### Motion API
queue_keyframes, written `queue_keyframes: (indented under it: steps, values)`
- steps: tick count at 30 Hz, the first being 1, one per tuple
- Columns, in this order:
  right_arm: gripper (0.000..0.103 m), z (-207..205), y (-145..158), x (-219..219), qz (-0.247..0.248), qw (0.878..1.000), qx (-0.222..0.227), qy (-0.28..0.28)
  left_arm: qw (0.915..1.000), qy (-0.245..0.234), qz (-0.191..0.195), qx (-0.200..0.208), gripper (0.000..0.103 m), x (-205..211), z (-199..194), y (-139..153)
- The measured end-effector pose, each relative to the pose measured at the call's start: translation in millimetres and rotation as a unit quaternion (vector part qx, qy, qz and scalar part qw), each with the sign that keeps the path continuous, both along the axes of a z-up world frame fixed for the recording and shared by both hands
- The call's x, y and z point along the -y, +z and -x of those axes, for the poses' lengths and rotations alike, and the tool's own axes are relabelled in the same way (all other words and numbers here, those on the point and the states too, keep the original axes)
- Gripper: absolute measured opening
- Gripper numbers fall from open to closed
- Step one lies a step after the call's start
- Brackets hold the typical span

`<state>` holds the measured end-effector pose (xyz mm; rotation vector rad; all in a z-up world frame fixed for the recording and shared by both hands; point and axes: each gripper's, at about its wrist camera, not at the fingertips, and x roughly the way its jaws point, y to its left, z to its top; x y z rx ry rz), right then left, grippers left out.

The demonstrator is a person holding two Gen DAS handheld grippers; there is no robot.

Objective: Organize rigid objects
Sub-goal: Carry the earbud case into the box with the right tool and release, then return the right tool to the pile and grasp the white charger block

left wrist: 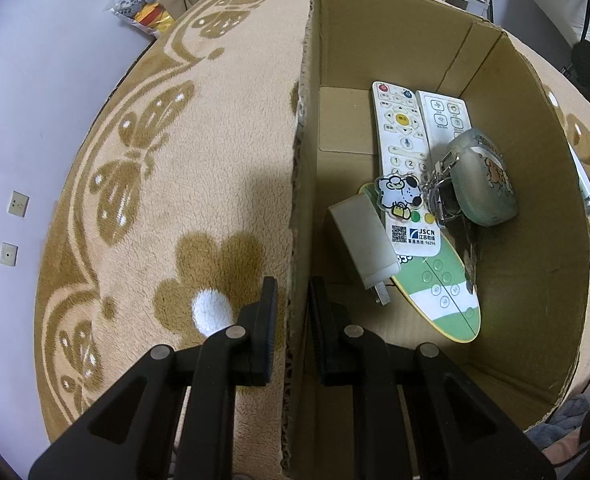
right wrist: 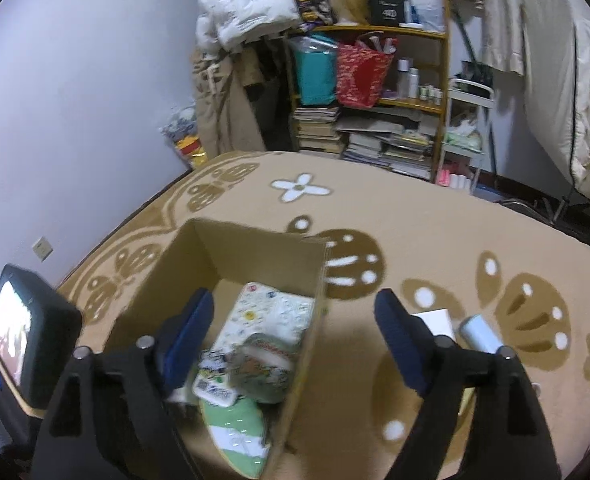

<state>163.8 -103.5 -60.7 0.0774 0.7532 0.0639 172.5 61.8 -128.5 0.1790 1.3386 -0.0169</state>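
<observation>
Tan blanket (left wrist: pixel 183 152) with brown butterfly and flower pattern, spread over a bed and filling most of both views. Open cardboard box (left wrist: pixel 535 280) resting on the blanket, holding the gathered rigid items. Left hand-held gripper (left wrist: pixel 291 308) straddling the box's left wall, one finger outside over the blanket and one inside the box, nearly pressed together on the cardboard edge. Right hand-held gripper (right wrist: pixel 295 320) spread wide and empty, raised above the box's right wall.

Inside the box, from largest to smallest: green-and-white oval board (left wrist: pixel 443 292) lying flat on the floor of the box; long white remote control (left wrist: pixel 405 148) with a yellow centre button, lying over the board's far end; second white remote (left wrist: pixel 447 114) just beside it on the right; grey-green rounded case (left wrist: pixel 483 180) with a cartoon print, leaning against the second remote; white charger plug (left wrist: pixel 365 236), touching the long remote's left edge; cartoon dog keychain charm (left wrist: pixel 399 192), on top of the long remote.

Outside the box, on the blanket to its right: pale cylinder (right wrist: pixel 481 334) and white card (right wrist: pixel 435 320), side by side.
</observation>
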Motion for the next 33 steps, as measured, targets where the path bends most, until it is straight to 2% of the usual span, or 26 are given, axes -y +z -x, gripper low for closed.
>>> queue_keyframes:
  steps: [5,10,17,22,29,30,32,33]
  values:
    - [0.095,-9,2,32,0.001,0.999,0.006,-0.033,1.0,0.0,0.0,-0.001,0.016,0,-1,0]
    - [0.095,-22,-10,63,0.007,0.998,-0.001,-0.058,1.0,0.0,0.0,0.0,0.016,-1,-1,0]
    - [0.095,-39,-51,98,0.008,0.996,-0.049,-0.075,1.0,-0.001,0.001,0.0,0.016,0,0,0]
    - [0.095,-43,-81,109,0.003,0.994,-0.083,-0.077,1.0,-0.002,-0.001,0.0,0.016,0,-1,-1]
    - [0.095,-43,-109,112,0.004,0.991,-0.112,-0.076,1.0,-0.002,0.0,-0.001,0.016,0,-1,-1]
    - [0.093,-44,-112,112,0.003,0.99,-0.116,-0.075,1.0,-0.002,0.001,-0.001,0.016,0,-1,-1]
    - [0.084,-46,-118,112,0.003,0.99,-0.123,-0.073,1.0,-0.002,0.001,-0.001,0.016,0,-1,-1]
    - [0.077,-47,-121,112,0.004,0.989,-0.13,-0.073,1.0,-0.001,0.001,-0.001,0.016,0,-1,-1]
